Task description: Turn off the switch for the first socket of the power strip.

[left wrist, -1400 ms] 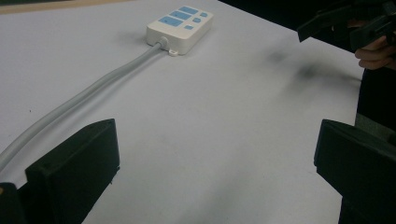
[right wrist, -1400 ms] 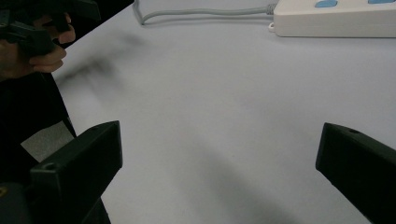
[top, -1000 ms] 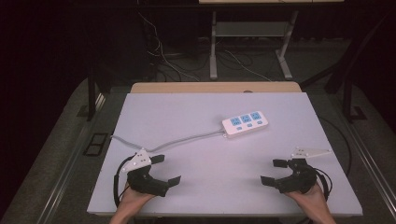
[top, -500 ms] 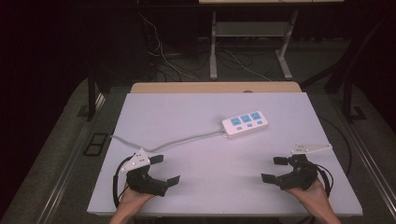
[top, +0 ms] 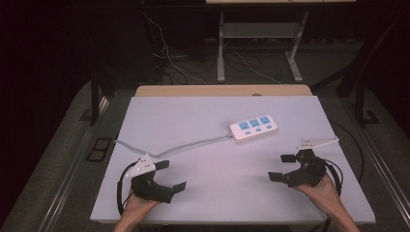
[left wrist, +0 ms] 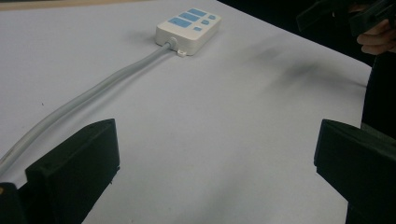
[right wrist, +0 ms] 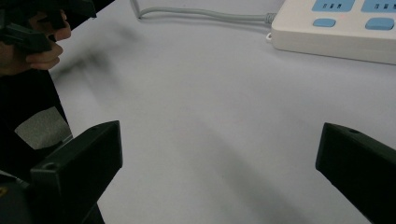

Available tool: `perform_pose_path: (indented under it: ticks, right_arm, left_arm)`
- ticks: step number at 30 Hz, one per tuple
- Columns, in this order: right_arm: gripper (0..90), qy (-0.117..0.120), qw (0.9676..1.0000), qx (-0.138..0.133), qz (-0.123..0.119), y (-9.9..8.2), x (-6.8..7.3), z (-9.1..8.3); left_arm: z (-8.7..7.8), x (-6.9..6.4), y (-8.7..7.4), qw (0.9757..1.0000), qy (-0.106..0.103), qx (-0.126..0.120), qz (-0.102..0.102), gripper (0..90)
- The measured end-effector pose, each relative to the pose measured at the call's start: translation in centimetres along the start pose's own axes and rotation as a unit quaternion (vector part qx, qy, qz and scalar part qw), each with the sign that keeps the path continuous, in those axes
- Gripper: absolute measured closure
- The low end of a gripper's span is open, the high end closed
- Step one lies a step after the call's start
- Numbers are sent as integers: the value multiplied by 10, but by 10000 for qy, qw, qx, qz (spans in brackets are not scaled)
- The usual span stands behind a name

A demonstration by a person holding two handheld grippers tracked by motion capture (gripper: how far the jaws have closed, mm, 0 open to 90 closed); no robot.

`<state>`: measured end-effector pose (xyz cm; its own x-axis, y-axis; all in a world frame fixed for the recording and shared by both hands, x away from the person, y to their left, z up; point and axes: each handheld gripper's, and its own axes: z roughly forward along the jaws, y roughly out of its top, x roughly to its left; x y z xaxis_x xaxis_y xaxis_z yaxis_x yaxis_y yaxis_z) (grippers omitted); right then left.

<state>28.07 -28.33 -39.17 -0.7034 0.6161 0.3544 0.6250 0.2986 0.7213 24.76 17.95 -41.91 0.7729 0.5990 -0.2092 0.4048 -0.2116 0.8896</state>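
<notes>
At the near edge of the white table (top: 203, 121), the left gripper (top: 170, 175) rests low over the tabletop at the near left corner, held in the person's left hand (top: 138, 208), its jaws spread wide with nothing between them. In the left gripper view the two black jaws stand far apart over bare table. At the near right, the right gripper (top: 283, 167) sits just above the surface in the right hand (top: 321, 188), its jaws likewise wide apart and empty, pointing toward the middle of the table. Both grippers are well apart from each other and from the power strip. Farther out, a grey cable (top: 179, 144) runs from the table's left edge past the left gripper and across to the power strip (top: 254, 128). The power strip lies flat, right of centre, white with blue sockets, slightly turned. Beyond the table's far edge there is a wooden board (top: 222, 90), then dark floor with loose wires (top: 179, 60).
</notes>
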Motion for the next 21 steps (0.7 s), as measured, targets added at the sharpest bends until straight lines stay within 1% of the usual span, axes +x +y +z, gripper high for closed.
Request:
perform_pose_path:
  ticks: [4, 8, 12, 21]
  right_arm:
    - [3, -8, 10000, 23, -30, 8, -2, 0]
    - [3, -10, 10000, 39, -53, 13, -2, 0]
    - [3, -17, 9999, 125, -102, 20, -5, 1]
    - [3, -8, 9996, 234, -133, 31, -9, 6]
  left_arm:
    - [0, 0, 0, 10000, 9, -3, -13, 0]
    - [0, 0, 0, 10000, 12, 3, -14, 0]
    - [1, 0, -1, 10000, 10, 14, -13, 0]
    - [1, 0, -1, 10000, 13, 20, -15, 0]
